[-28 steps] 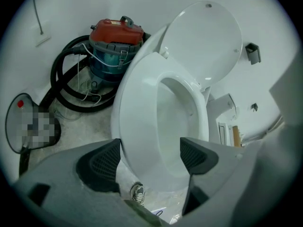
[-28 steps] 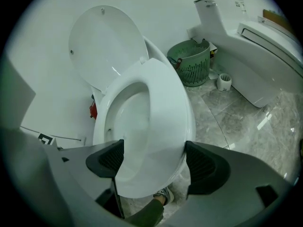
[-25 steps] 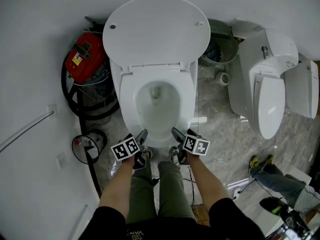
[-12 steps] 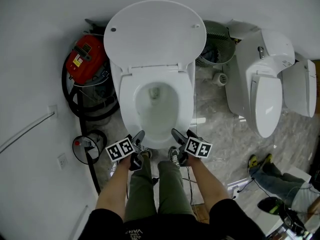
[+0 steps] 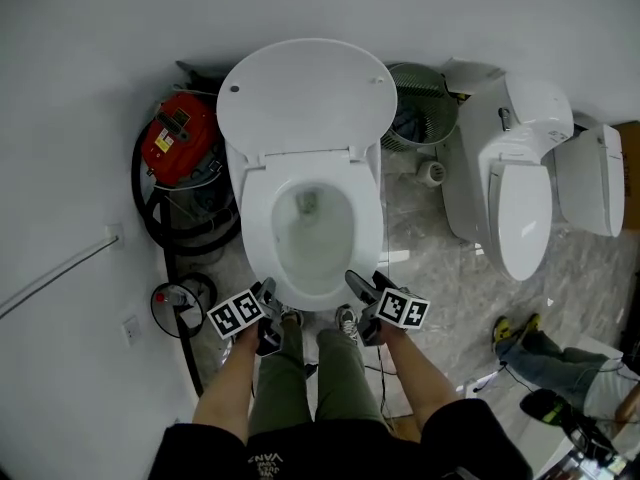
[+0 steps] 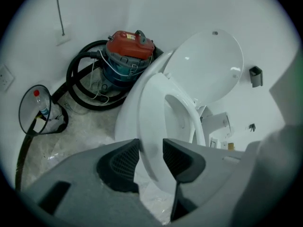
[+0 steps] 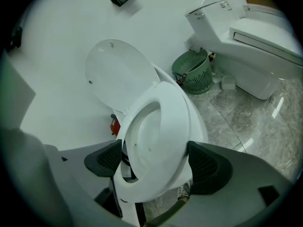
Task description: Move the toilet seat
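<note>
The toilet seat lies on the bowl, with the lid raised. The left claw is closing on the seat's front rim, pads touching it. The right claw gapes wide at the front edge, gripping nothing.

We wear a black short-sleeved top with small pale lettering on its front, olive-green trousers, and grey trainers with light laces
</note>
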A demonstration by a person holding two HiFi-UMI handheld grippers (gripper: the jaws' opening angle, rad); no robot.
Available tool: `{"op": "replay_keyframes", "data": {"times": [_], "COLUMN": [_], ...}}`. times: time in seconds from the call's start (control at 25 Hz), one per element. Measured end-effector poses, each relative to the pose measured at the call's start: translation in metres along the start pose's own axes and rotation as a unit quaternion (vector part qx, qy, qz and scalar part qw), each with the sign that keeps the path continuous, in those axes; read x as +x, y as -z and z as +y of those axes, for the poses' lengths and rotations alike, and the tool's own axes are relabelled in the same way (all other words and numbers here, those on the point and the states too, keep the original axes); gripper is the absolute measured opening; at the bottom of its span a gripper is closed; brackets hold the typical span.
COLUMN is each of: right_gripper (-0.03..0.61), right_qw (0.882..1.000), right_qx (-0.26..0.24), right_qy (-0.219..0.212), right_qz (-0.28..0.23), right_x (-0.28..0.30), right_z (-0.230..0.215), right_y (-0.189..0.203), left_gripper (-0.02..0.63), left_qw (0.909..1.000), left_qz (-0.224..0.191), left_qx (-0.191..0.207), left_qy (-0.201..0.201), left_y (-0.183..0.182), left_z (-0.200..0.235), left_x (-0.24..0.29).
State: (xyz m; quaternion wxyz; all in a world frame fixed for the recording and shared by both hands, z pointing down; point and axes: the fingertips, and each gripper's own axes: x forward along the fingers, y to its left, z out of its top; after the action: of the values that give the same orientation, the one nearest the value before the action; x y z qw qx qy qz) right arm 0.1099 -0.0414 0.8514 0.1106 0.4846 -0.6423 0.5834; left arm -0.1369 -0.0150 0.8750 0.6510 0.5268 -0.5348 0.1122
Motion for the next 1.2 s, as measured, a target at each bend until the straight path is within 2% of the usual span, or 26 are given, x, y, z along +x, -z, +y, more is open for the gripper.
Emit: {"op": "replay_keyframes", "data": {"times": [0.16, 0.6, 0.88, 1.2], "right_gripper": [0.422, 0.42, 0.421, 0.416], "right_qw": [1.0, 0.998, 0.995, 0.987], "right_qx": [0.003, 0.009, 0.016, 0.03], "right_qy": [-0.006, -0.034, -0.038, -0.051], "right_qz": [-0.008, -0.059, -0.091, -0.152], "right_x": [-0.014, -0.053, -0.067, -0.086], "right_z": [0.016, 0.065, 0.089, 0.12], "right_y": [-0.011, -0.051, -0.077, -0.116], "left_gripper": [0.117, 0.106, 0.107, 0.121], "left_qw": [0.9999, 0.9977, 0.9955, 0.991], "left_qz": [-0.01, -0.033, -0.042, -0.065], "left_qx": [0.0, -0.019, -0.043, -0.021], "left_qy": [-0.003, 0.055, 0.074, 0.115], "left_y": [-0.007, -0.036, -0.055, -0.086], "left_z": [-0.008, -0.051, -0.074, -0.11], "left_x": [-0.017, -0.064, -0.082, -0.105]}}
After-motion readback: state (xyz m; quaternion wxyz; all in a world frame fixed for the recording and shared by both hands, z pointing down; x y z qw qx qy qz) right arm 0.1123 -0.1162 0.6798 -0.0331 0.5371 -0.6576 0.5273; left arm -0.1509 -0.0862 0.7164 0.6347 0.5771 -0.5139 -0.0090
